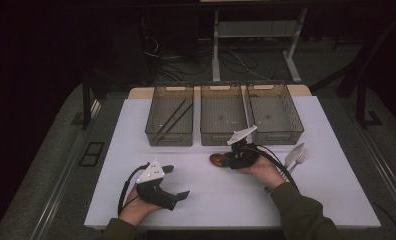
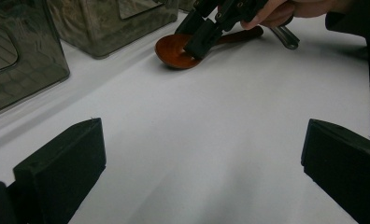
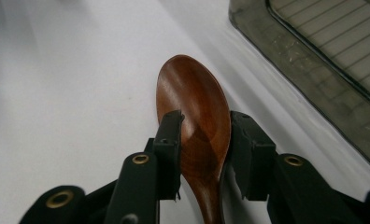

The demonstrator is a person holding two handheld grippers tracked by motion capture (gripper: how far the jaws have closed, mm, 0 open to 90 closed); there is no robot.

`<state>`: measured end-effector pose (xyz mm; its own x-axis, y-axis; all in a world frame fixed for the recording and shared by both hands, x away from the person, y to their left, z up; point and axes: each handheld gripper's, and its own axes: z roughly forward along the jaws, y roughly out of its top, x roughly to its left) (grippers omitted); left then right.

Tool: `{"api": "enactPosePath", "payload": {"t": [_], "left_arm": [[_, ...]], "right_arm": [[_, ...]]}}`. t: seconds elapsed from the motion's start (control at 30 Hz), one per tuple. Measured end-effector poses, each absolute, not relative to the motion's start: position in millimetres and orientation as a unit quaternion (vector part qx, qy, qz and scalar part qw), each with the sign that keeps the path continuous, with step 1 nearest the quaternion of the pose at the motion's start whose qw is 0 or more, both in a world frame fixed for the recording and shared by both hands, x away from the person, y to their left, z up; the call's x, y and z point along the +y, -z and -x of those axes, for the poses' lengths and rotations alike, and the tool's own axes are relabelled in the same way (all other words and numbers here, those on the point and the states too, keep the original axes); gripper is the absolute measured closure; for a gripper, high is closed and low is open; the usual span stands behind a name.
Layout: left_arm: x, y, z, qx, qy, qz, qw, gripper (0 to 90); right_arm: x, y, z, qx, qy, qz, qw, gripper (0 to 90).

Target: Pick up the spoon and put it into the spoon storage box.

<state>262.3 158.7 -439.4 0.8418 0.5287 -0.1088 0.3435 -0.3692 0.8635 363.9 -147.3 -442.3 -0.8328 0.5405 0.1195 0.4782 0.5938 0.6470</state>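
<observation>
From the high view, the right gripper (image 1: 234,156) is lying low over the white table top (image 1: 226,200), just in front of the middle one of three smoked translucent plastic bins (image 1: 222,119), and its tips are sitting at the reddish-brown wooden spoon (image 1: 217,159). The spoon's bowl is poking out on the left of the tips, so its long axis is running roughly left to right, with the handle hidden under the hand. The left gripper (image 1: 178,181) is resting well apart near the front edge, its jaws spread wide and holding nothing. A pale plastic spoon and fork (image 1: 295,156) are lying just right of the right hand.

In the left gripper view, its two black jaws are standing far apart over bare table, while the wooden spoon (image 2: 178,49) is lying far ahead with the right gripper (image 2: 202,37) pressing down on the bowl's rear.

In the right gripper view, the jaws are flanking the wooden spoon (image 3: 195,107) where the bowl narrows to the neck, touching or nearly touching both edges; whether they are gripping firmly I cannot tell. The bowl is pointing straight ahead, away from the fingers (image 3: 169,140), in line with the jaws, so the right hand is clearly the one placed to lift it.
</observation>
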Motion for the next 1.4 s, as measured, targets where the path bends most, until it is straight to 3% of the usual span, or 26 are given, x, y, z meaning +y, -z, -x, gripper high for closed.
{"api": "enactPosePath", "payload": {"t": [0.53,1.4], "left_arm": [[158,439,-262,0.264,-0.093,-0.823,0.495,0.0],[157,439,-262,0.261,-0.093,-0.822,0.497,0.0]], "right_arm": [[-144,437,-356,0.907,-0.337,-0.249,0.036,81.1],[-157,418,-351,0.891,-0.361,-0.271,0.045,81.7]]}}
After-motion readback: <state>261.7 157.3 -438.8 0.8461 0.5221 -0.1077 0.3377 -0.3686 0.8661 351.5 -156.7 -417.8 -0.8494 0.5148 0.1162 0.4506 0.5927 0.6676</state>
